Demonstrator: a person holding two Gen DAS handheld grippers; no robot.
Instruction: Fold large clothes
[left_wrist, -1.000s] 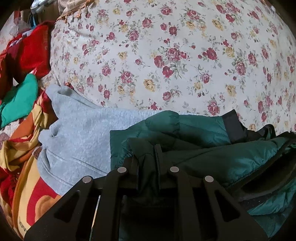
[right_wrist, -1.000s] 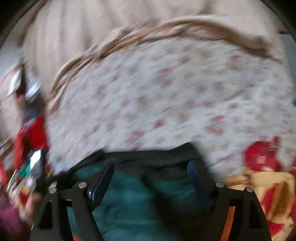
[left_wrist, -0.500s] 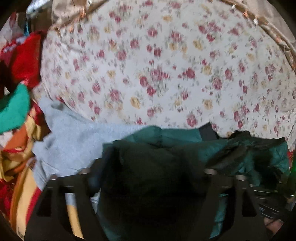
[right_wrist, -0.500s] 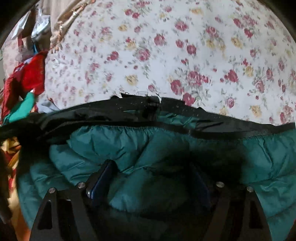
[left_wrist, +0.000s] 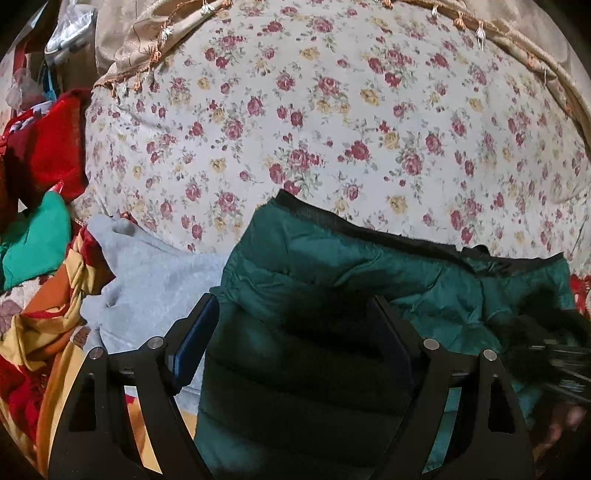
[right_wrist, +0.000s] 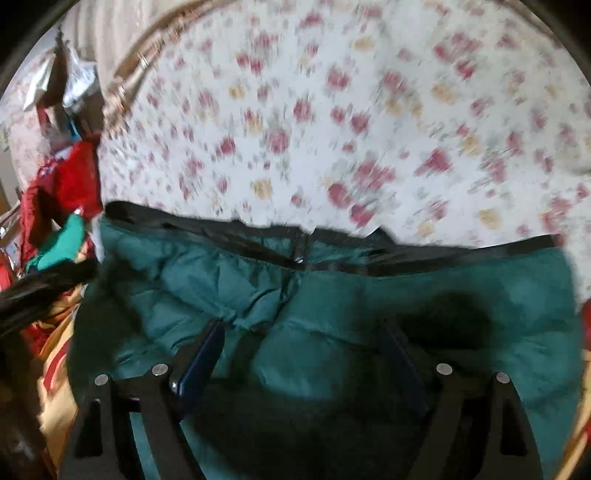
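Hovering both tools, left tool (left_wrist: 291, 325) and right tool (right_wrist: 301, 349), wide and seemingly empty over the green jacket (left_wrist: 332, 266), you must regrip its hem for folding.

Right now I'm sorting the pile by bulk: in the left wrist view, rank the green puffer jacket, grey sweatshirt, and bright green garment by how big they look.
1. green puffer jacket, though nearness to the camera inflates it
2. grey sweatshirt, partly hidden under it
3. bright green garment, partly hidden at the edge

Dark green quilted puffer jacket (left_wrist: 332, 280) with black trim, lying crumpled on flowered bedsheet (left_wrist: 332, 110); partly overlapping grey fleece garment (left_wrist: 147, 273).
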